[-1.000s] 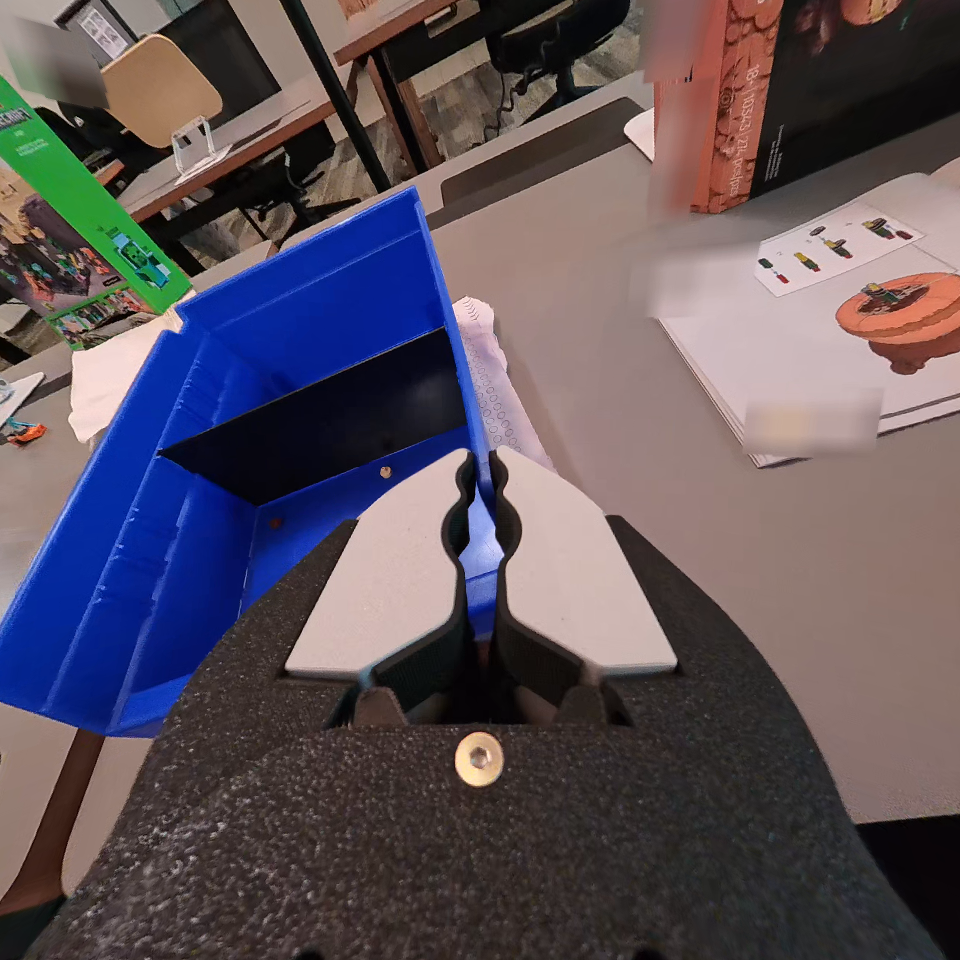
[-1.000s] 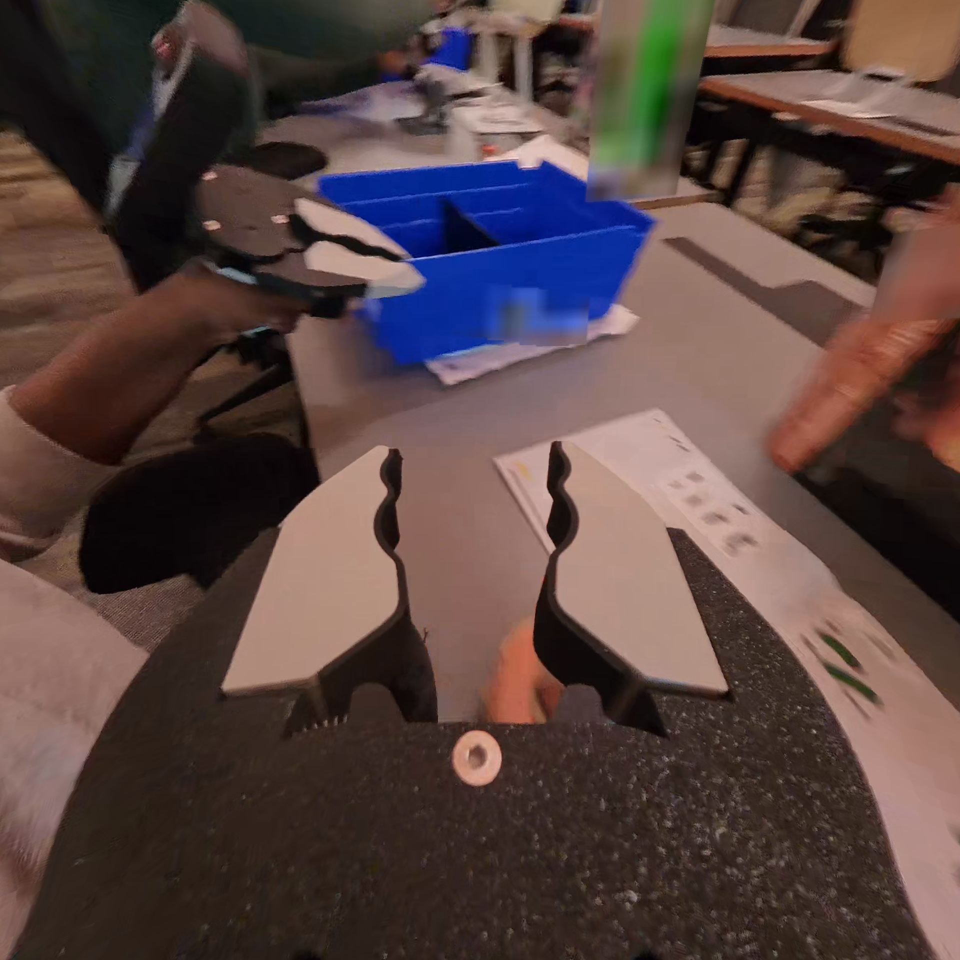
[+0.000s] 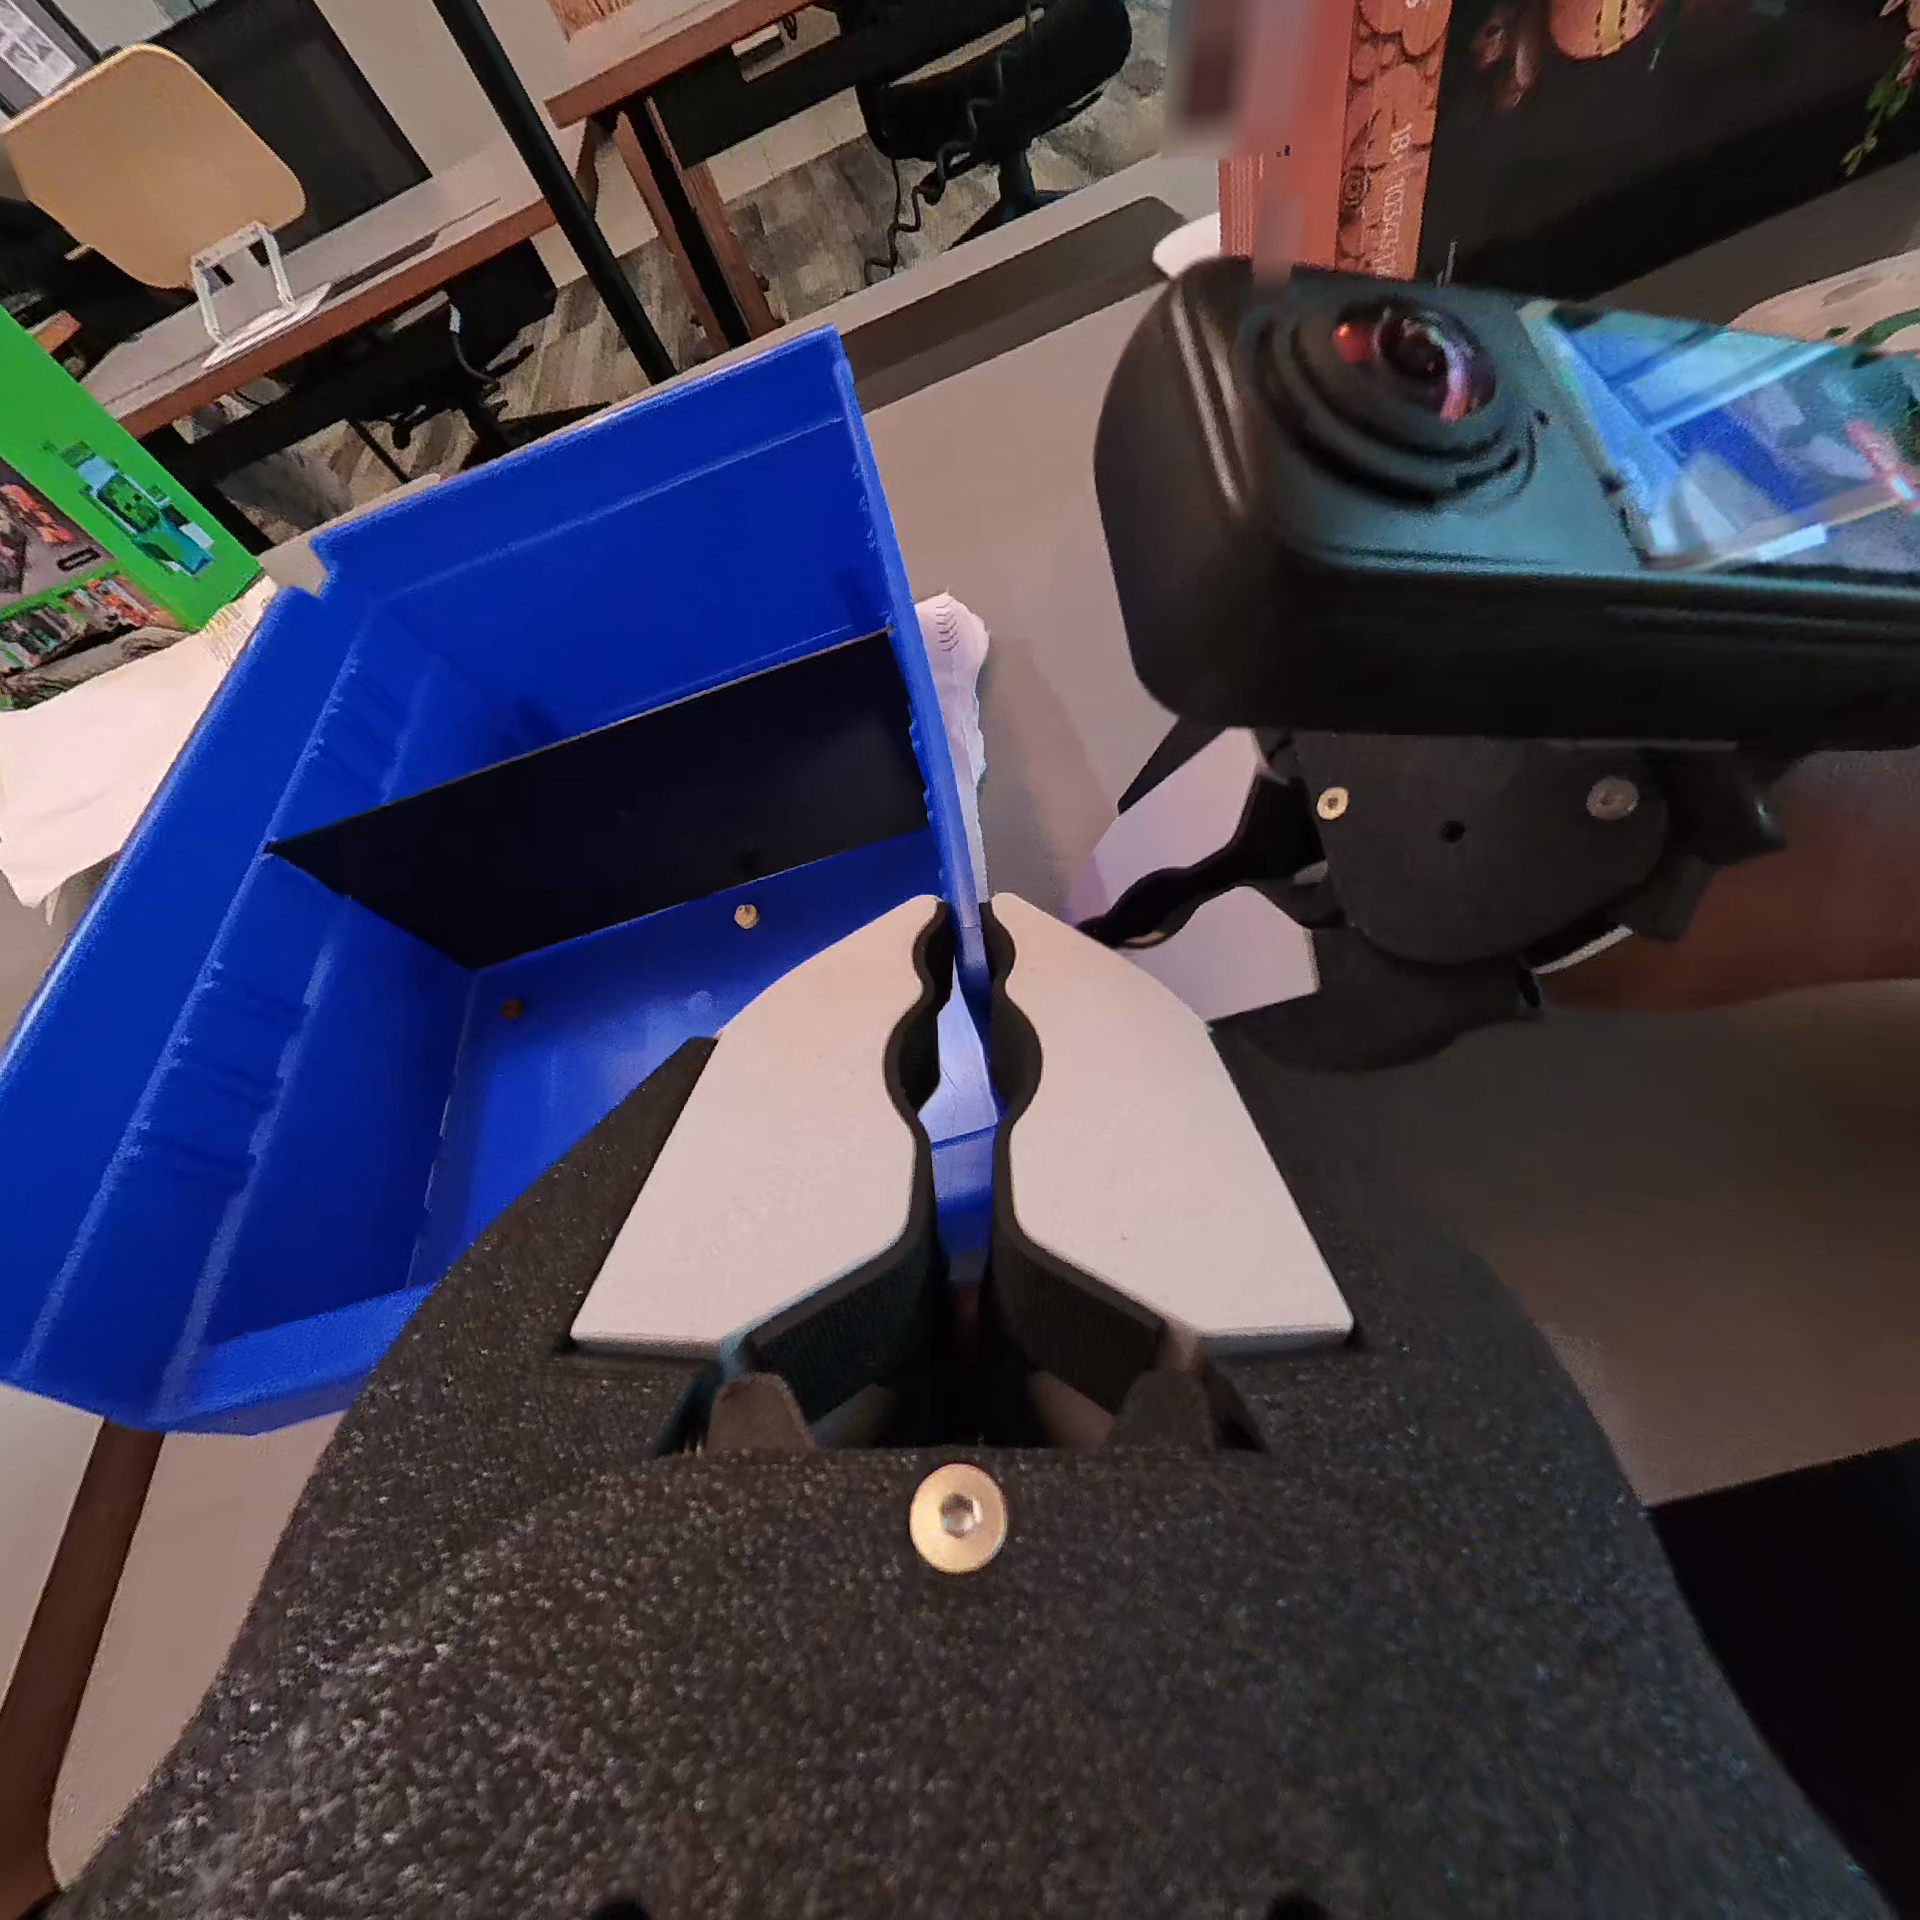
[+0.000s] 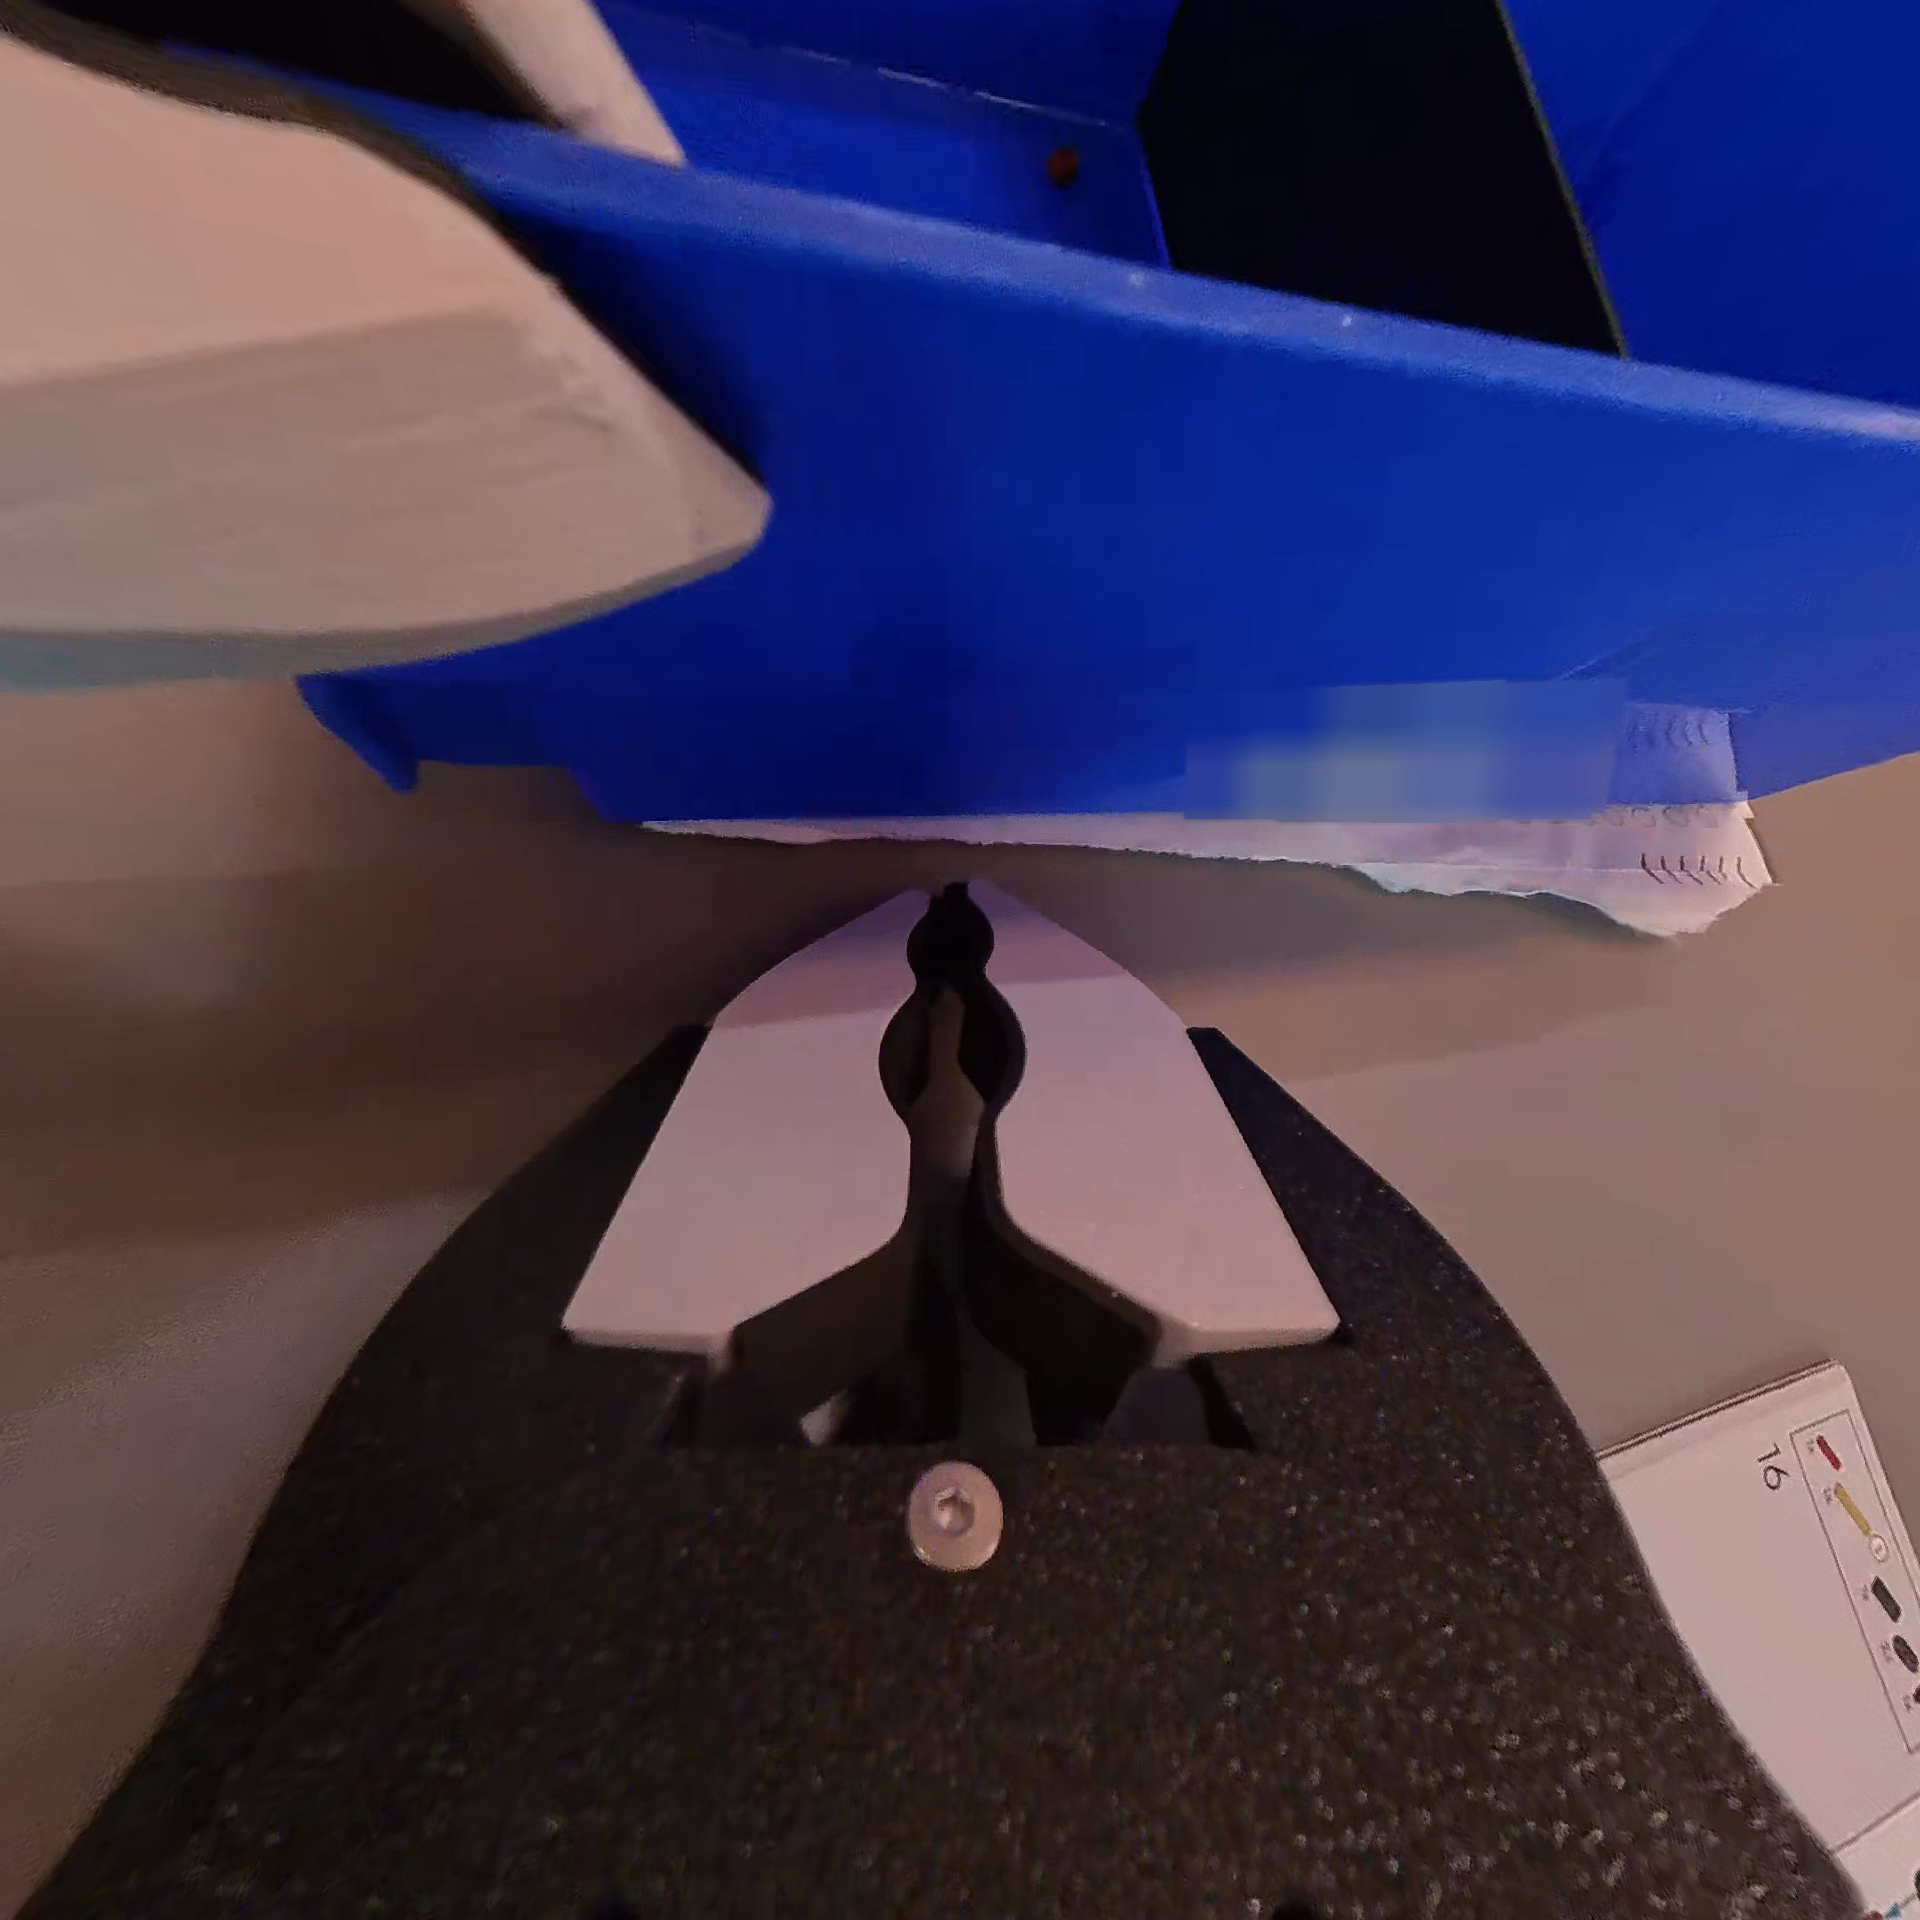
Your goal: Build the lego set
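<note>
Left wrist view: your left gripper (image 3: pixel 968 935) clamps the blue bin (image 3: pixel 343 1039) wall; loose pieces (image 3: pixel 744 915) lie at eleven o'clock. Your right gripper (image 4: pixel 954 896) is clenched empty; you're fetching parts, so open it first.

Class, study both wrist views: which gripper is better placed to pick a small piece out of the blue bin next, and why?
Probably the left. The left gripper sits over the blue bin's wall, looking in at two small pieces on its floor. The right gripper is low on the table, outside the bin's wall.
</note>
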Tool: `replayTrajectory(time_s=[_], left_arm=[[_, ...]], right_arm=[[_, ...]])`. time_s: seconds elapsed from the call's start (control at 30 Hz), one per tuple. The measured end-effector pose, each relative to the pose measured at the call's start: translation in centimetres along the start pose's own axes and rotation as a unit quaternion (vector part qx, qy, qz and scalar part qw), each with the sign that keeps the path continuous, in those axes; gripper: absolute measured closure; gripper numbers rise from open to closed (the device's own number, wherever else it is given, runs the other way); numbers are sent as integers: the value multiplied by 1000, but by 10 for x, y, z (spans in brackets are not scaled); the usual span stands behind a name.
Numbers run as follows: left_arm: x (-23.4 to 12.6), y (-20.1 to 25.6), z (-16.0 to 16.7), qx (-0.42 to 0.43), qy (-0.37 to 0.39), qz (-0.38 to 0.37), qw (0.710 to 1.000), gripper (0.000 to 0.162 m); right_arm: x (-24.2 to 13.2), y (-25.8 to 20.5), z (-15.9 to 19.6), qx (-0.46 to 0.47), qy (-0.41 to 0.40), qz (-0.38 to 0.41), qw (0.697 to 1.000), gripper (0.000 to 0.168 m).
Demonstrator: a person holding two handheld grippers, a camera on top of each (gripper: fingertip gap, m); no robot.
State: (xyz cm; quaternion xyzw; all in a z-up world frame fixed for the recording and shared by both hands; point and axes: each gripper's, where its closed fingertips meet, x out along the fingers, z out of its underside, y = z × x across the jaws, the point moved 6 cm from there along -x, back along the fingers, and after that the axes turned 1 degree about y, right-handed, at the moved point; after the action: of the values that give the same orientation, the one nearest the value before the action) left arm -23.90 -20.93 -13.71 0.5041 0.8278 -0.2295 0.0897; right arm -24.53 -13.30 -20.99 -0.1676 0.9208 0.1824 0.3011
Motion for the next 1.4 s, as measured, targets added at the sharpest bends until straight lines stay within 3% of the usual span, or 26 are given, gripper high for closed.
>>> replayTrajectory(time_s=[0.23, 0.4, 0.77, 0.9, 1.0, 1.1, 1.27, 1.33, 1.4], left_arm=[[-7, 2, 2, -2, 10, -5, 1000, 159], [-7, 2, 1, -1, 20, -8, 1000, 159], [-18, -1, 4, 4, 62, 25, 998, 159], [-10, 8, 6, 7, 42, 11, 999, 159], [-5, 22, 4, 8, 41, -8, 999, 158], [-1, 30, 3, 6, 38, -13, 999, 153], [-17, 31, -17, 14, 45, -47, 998, 93], [-33, 41, -40, 6, 92, -30, 995, 86], [-40, 63, -61, -5, 130, 29, 991, 79]], right_arm=[[-5, 16, 4, 39, -20, 46, 998, 166], [0, 68, 9, 144, -42, 68, 986, 144], [24, 95, 8, 153, -45, 90, 983, 161], [17, 96, 9, 151, -52, 102, 982, 149], [-17, 85, -2, 155, -7, 111, 982, 136], [-75, 52, -18, 127, 67, 101, 985, 127], [-205, -26, -9, 121, 214, -28, 969, 125], [-260, -32, 9, 133, 259, -23, 956, 120], [-303, -19, 38, 139, 260, 36, 955, 109]])
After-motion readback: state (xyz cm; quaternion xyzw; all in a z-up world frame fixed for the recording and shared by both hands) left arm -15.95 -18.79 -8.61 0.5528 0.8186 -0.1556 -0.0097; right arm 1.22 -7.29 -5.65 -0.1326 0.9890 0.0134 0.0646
